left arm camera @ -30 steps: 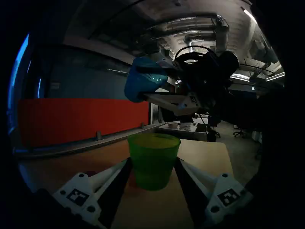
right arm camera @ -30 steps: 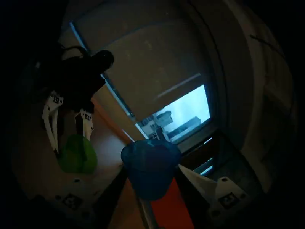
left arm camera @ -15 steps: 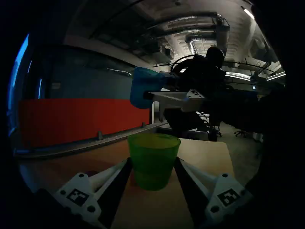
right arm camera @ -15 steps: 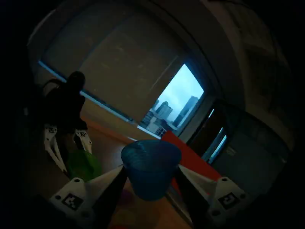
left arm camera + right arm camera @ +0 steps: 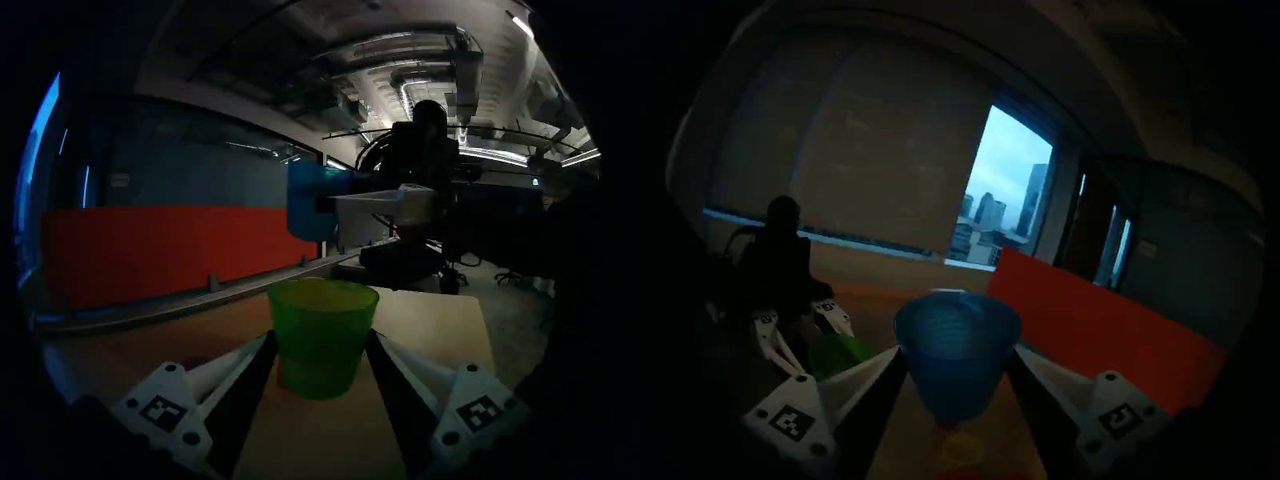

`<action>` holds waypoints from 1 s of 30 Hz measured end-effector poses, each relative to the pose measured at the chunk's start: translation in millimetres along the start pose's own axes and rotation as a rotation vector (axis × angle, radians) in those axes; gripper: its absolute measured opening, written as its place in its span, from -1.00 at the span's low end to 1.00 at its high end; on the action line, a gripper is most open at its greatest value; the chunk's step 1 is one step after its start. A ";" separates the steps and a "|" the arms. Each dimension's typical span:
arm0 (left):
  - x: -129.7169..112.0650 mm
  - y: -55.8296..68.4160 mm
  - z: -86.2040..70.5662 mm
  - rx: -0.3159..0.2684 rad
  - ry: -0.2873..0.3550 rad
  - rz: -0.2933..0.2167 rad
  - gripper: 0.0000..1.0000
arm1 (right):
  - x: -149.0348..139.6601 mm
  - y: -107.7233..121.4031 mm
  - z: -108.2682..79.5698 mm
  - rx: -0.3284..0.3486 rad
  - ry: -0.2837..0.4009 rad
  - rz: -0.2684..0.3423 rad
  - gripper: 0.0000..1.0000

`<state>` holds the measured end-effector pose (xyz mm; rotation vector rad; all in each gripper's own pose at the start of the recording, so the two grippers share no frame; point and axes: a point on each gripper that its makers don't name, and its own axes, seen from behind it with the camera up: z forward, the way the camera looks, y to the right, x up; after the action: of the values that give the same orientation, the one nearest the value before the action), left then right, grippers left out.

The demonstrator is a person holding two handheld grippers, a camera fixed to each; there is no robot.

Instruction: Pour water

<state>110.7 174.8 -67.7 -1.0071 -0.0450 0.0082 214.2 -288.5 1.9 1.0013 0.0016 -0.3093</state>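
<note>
In the left gripper view a green cup (image 5: 322,336) stands upright on the wooden table (image 5: 432,324), and my left gripper (image 5: 322,376) is shut on it, both fingers against its sides. Above and beyond it my right gripper (image 5: 332,216) holds a blue cup (image 5: 308,200) upright in the air. In the right gripper view the blue cup (image 5: 958,352) sits between my right gripper's (image 5: 958,384) fingers, which are shut on it. The green cup (image 5: 838,352) and the left gripper (image 5: 804,340) appear lower left, farther off.
The room is dim. A red panel (image 5: 168,244) runs along the table's far edge, with a metal rail (image 5: 192,298) below it. A window (image 5: 1004,200) shows city buildings. Small round objects (image 5: 960,450) lie on the table under the blue cup.
My right gripper has turned the blue cup back from a tilt to upright and moved it right, away from over the green cup. The left gripper and green cup stayed still.
</note>
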 end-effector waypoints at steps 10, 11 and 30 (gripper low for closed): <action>0.4 -0.2 0.0 0.001 -0.005 -0.002 0.58 | 2.9 -9.7 -0.9 0.043 0.010 0.173 0.70; 0.6 -0.3 0.0 0.001 -0.006 -0.003 0.58 | 4.1 -9.8 -1.0 0.044 0.011 0.180 0.70; -7.6 -3.4 0.8 0.003 -0.055 0.007 0.58 | -3.1 -14.4 -8.7 0.084 0.000 0.264 0.70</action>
<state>103.0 173.4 -64.7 -1.0045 -0.0917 0.0419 208.8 -287.6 -14.2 1.0714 -0.1434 -0.0678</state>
